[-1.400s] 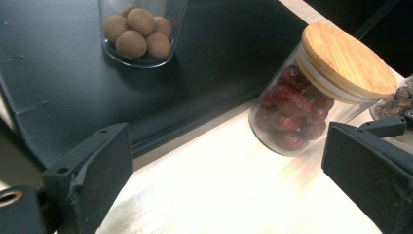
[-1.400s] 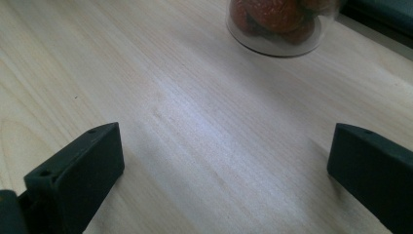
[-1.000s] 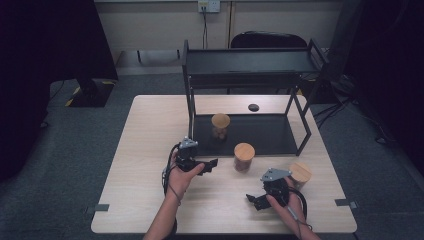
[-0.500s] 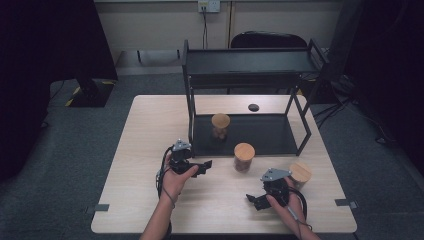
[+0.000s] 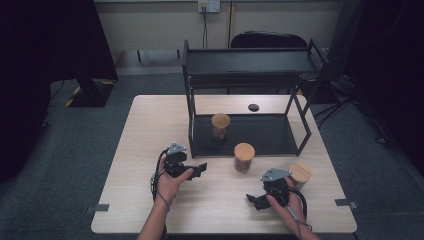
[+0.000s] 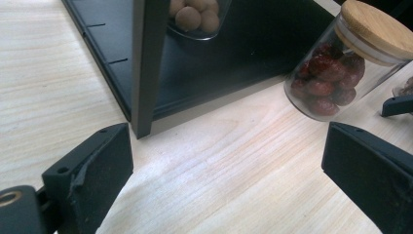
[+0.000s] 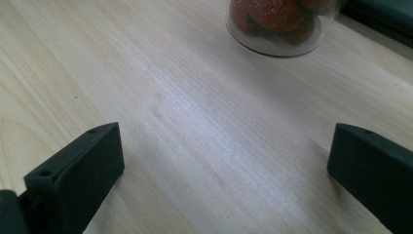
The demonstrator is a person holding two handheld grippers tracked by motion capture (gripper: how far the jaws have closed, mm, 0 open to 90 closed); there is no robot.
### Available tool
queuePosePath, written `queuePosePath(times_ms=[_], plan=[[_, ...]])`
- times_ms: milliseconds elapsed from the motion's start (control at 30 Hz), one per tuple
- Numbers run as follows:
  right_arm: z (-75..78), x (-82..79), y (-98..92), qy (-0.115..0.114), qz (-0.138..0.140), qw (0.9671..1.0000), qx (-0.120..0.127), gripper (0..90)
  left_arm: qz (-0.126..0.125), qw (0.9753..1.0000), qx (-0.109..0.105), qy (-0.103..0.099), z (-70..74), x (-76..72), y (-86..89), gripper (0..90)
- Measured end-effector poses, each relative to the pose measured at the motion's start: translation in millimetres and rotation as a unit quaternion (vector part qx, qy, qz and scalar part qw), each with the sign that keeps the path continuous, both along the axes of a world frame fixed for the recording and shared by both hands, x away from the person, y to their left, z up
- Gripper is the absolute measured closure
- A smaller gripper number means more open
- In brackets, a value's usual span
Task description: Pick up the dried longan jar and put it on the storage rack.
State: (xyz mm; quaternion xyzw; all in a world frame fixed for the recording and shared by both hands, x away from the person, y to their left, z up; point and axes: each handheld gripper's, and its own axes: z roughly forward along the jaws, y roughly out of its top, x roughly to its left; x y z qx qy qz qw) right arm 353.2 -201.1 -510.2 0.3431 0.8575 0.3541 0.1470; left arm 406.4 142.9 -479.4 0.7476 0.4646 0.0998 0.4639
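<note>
The jar of red fruit (image 5: 244, 157) is approached by the left gripper (image 5: 197, 169) — jaws spread, empty, nearer — from the jar's left.

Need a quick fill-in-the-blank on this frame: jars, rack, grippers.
The jar of red fruit has a ____ lid.
The jar with pale balls stands on the rack's ____ shelf.
Both the left gripper and right gripper are ____.
Missing words: wooden; lower; open

Grey carpet floor (image 5: 65, 150), beige wall (image 5: 150, 20), black chair (image 5: 267, 40)
</note>
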Motion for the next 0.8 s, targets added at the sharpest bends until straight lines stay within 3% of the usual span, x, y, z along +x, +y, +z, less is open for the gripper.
queuePosePath(times_ms=[800], plan=[[0.0, 0.0, 0.0, 0.000, 0.000, 1.0000, 0.000, 0.0, 0.018, 0.9998, 0.012, -0.003, -8.0, -14.2, 27.8, 4.4]])
